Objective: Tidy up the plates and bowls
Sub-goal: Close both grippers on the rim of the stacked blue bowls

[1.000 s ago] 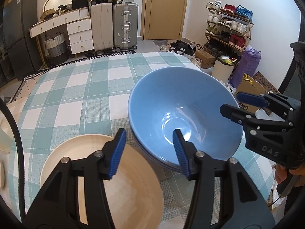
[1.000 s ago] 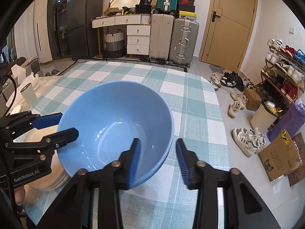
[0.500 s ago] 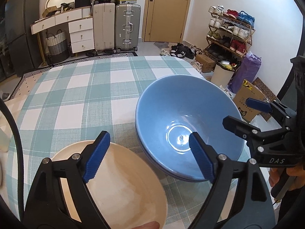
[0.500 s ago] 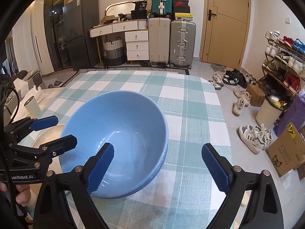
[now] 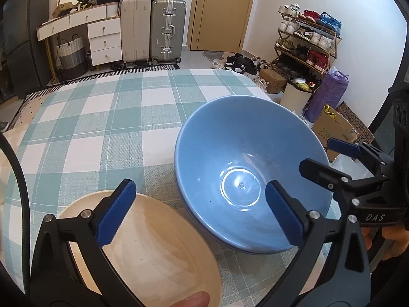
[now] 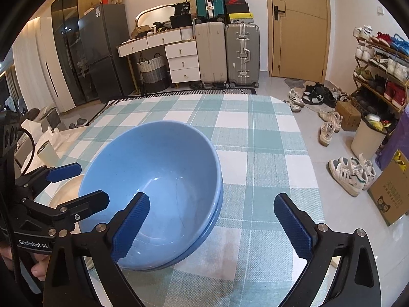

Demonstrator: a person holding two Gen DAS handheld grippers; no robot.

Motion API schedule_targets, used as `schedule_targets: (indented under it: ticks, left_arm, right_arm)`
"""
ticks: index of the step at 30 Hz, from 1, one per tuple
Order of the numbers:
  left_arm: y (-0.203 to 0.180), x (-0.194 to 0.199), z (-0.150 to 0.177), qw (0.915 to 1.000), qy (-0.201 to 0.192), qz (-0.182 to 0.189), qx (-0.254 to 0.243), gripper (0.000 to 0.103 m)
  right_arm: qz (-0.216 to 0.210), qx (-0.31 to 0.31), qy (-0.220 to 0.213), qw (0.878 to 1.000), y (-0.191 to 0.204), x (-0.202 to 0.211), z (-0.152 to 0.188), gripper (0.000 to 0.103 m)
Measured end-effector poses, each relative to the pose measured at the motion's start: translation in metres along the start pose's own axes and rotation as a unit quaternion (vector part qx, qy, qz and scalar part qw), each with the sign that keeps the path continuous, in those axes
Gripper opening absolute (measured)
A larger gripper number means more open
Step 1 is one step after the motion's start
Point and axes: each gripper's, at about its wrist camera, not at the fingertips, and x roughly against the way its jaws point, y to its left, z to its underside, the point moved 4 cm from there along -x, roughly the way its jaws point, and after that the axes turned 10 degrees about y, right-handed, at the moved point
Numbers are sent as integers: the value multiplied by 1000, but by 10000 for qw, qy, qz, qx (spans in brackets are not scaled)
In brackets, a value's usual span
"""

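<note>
A blue bowl [image 5: 245, 158] sits nested in another blue bowl on the checked tablecloth [image 5: 102, 117]; it also shows in the right wrist view [image 6: 153, 179]. A cream plate [image 5: 153, 253] lies to its left, partly seen in the right wrist view [image 6: 66, 189]. My left gripper [image 5: 199, 209] is wide open and empty, one finger over the plate, the other over the bowl's near rim. My right gripper [image 6: 212, 222] is wide open and empty, its left finger over the bowl's near rim. Each gripper shows in the other's view.
The table's right edge [image 6: 304, 153] drops to a floor with shoes and a cardboard box [image 6: 391, 186]. A roll of tape [image 6: 47, 151] and white bags lie at the table's left. Suitcases [image 6: 240, 53] and drawers stand at the back.
Both grippers have opened wide, letting go of the blue bowl, which now rests in the bowl below. Both have drawn back a little.
</note>
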Motion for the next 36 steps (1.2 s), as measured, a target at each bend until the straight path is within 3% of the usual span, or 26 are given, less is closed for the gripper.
schedule_targets:
  ticks: [8,11,12,17,20,28,36]
  left_arm:
    - [-1,-12,-3,9993,164,315,150,101]
    - [0,-13,-5,9986,164,466,209,98]
    - [0,-14,-6,9985,171,479,219,94]
    - [-1,-18,-6,9976,229,623,217,81]
    - [-4,-21,-5,9970,293,702,171,70]
    - [2,-21,-3,9983,262,479,210,49]
    - [7,-21,-2,9990,245,328,176,43]
  right_arm:
    - [-448,-297,63,9985,-7,-9,6,99]
    - [-616,-365,108,9974,-8,-12,7,87]
    - [-630,-367,122,9973,-8,-13,7,81]
    - [-737,-383,149,9964,-7,-15,6,77]
    - [-723,-349,173,9966,-4,-17,6,69]
    - [-482,-230,194,9984,4,-17,7,43]
    - [-355,-193,169,9990,4,-14,7,38]
